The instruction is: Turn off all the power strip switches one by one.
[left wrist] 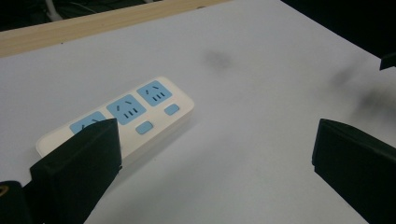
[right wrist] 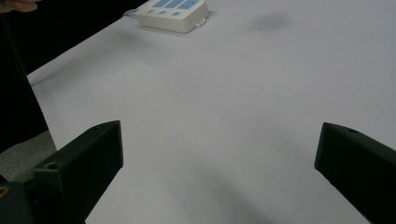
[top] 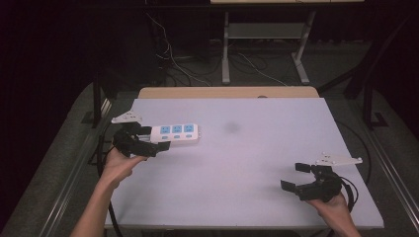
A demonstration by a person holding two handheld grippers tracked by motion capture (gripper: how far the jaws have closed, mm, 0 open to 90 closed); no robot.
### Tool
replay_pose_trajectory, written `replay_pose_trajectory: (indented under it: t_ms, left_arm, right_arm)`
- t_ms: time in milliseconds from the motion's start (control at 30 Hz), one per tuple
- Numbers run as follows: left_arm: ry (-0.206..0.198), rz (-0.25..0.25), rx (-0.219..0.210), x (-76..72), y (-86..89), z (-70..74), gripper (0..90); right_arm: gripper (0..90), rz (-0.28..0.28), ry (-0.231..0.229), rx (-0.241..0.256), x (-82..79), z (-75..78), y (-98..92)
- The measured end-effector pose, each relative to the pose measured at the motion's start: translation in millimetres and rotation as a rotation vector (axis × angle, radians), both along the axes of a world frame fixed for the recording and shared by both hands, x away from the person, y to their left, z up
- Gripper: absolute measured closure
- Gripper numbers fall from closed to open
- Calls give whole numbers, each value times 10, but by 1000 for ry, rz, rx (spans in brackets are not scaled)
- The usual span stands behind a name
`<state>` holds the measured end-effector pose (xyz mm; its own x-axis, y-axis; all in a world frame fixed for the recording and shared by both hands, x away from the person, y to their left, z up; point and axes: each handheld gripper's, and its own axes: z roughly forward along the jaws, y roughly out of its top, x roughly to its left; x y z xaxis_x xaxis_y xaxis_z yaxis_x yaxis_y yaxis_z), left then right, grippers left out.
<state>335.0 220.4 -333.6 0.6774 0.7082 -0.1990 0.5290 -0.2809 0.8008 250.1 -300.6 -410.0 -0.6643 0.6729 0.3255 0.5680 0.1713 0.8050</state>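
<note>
A white power strip (top: 176,133) with three blue sockets lies flat at the left of the white table (top: 247,153). My left gripper (top: 152,139) is open at the strip's left end, jaws spread wide. In the left gripper view the strip (left wrist: 140,114) sits just past the left jaw, whose tip covers its near end; the open left gripper (left wrist: 215,140) has bare table between its jaws. My right gripper (top: 295,177) is open near the front right of the table, with nothing in it. In the right gripper view the strip (right wrist: 175,11) lies far off, beyond the open right gripper (right wrist: 219,140).
A dark smudge (top: 231,127) marks the table right of the strip. A wooden strip (top: 227,92) runs along the far edge. Beyond it are metal desk legs (top: 226,49) and loose cables (top: 173,54) on the floor. Dark floor flanks both sides.
</note>
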Motion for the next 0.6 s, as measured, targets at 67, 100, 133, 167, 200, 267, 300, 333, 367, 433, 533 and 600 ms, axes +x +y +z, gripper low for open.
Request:
replay_pose_trajectory:
  t_ms: [67, 100, 133, 167, 200, 267, 300, 333, 367, 433, 533, 600]
  left_arm:
    - [7, 3, 13, 37, 12, -1, 0]
    - [10, 5, 21, 58, 16, -1, 0]
    - [13, 2, 28, 74, 18, 0, 0]
    - [16, 4, 30, 87, 16, 2, 1]
    - [16, 0, 36, 103, 19, 5, 1]
    - [20, 5, 42, 133, 21, 9, 3]
    - [20, 6, 46, 149, 24, 10, 3]
    - [23, 9, 50, 163, 25, 10, 4]
    - [26, 8, 57, 177, 29, 13, 6]
    - [28, 6, 68, 208, 42, 24, 16]
    - [29, 14, 74, 260, 64, 47, 24]
    - [30, 17, 85, 292, 72, 62, 29]
  right_arm:
    - [9, 0, 0, 1, 1, 0, -1]
    - [9, -1, 1, 1, 0, 0, -2]
    - [9, -1, 1, 1, 0, 0, -2]
    - [9, 0, 0, 1, 0, -1, -3]
    - [9, 0, 0, 1, 0, -1, -4]
    - [9, 1, -1, -1, 3, -3, -4]
    - [9, 1, -1, -1, 3, -3, -4]
    - [9, 0, -1, -1, 2, -3, -3]
    - [9, 1, -2, -1, 1, -3, -3]
    - [9, 1, 0, 0, 0, -3, -5]
    - [9, 0, 0, 1, 2, -5, -6]
    - [9, 0, -1, 1, 1, -4, -7]
